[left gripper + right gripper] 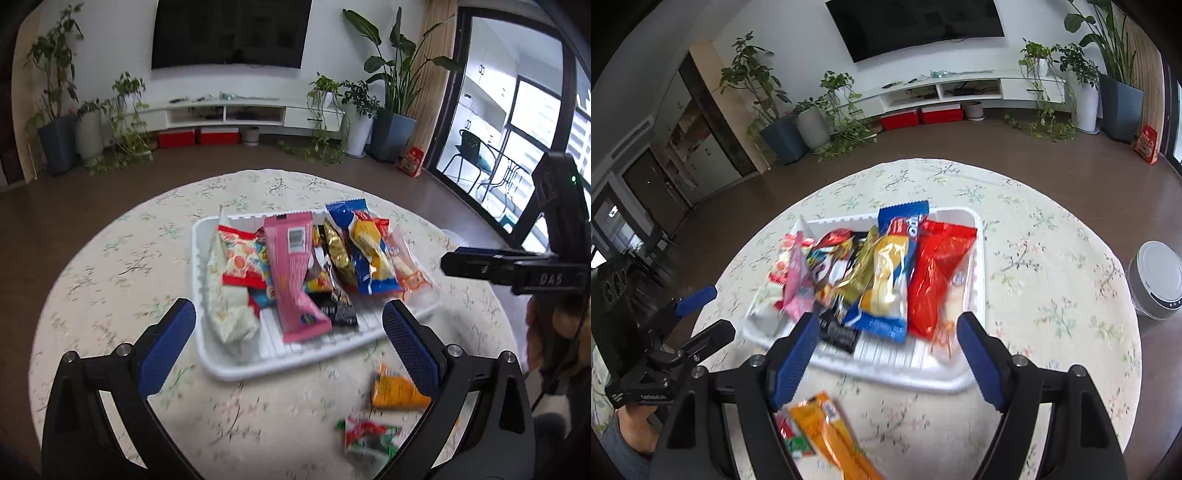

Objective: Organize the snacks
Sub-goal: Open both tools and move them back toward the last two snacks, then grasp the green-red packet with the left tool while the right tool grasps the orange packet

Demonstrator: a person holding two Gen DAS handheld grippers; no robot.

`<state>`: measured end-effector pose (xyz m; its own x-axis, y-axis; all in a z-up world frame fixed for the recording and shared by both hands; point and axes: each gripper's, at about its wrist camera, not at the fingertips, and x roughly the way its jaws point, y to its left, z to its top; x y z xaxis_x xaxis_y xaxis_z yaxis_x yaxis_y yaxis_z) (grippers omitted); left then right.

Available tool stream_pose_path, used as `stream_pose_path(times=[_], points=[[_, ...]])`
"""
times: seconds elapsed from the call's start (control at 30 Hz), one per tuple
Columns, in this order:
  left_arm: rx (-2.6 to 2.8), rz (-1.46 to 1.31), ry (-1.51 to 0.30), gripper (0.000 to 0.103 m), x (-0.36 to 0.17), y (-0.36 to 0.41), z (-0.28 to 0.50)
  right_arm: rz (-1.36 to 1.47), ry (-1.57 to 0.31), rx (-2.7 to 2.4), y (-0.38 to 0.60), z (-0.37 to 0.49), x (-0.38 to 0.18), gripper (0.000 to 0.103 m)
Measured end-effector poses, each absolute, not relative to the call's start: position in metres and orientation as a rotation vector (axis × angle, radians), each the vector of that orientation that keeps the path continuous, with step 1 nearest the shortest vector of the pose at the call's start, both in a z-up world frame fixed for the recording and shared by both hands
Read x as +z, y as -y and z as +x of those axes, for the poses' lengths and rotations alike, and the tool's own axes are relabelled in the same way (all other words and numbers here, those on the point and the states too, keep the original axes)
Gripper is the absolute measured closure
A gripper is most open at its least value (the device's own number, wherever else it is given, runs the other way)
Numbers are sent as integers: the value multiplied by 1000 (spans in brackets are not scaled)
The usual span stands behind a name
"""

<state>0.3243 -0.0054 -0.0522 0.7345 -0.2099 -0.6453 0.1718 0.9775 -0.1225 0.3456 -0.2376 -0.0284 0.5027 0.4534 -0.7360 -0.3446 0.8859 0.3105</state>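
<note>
A white tray (207, 354) on the round table holds several snack packs, among them a pink bar (291, 280), a blue pack (364, 251) and a red pack (936, 273). The tray also shows in the right wrist view (979, 266). An orange pack (395, 391) and a red-green pack (367, 435) lie loose on the cloth in front of the tray; the right wrist view shows the orange pack (831, 432) and the red-green pack (794, 439) too. My left gripper (288, 325) is open and empty above the tray's near edge. My right gripper (886, 332) is open and empty over the tray's near side.
The table has a floral cloth (122, 258). A white lidded jar (1156, 280) stands at the table's right edge. The right gripper's body (517, 266) shows at the right of the left wrist view; the left gripper (701, 317) shows at the left of the right wrist view.
</note>
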Motion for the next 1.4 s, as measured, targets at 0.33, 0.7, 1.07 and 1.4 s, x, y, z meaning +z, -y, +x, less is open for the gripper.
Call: stream_pose_path(times=[0.33,0.7,1.07,1.4], points=[[-200,-129,-902,0,-88,29,254,-51,-964,565,226,280,-42,18],[-188,-8,-1061,1,-126,64,261,-120,-988,584,217,256,-58,19],[-218,21,-1082,22,-136,66,273,-158,-1026,597,204,263,-75,24],[-246,16,-1073,54,-132,64,285,-202,-1046,594,200,263,-85,28]])
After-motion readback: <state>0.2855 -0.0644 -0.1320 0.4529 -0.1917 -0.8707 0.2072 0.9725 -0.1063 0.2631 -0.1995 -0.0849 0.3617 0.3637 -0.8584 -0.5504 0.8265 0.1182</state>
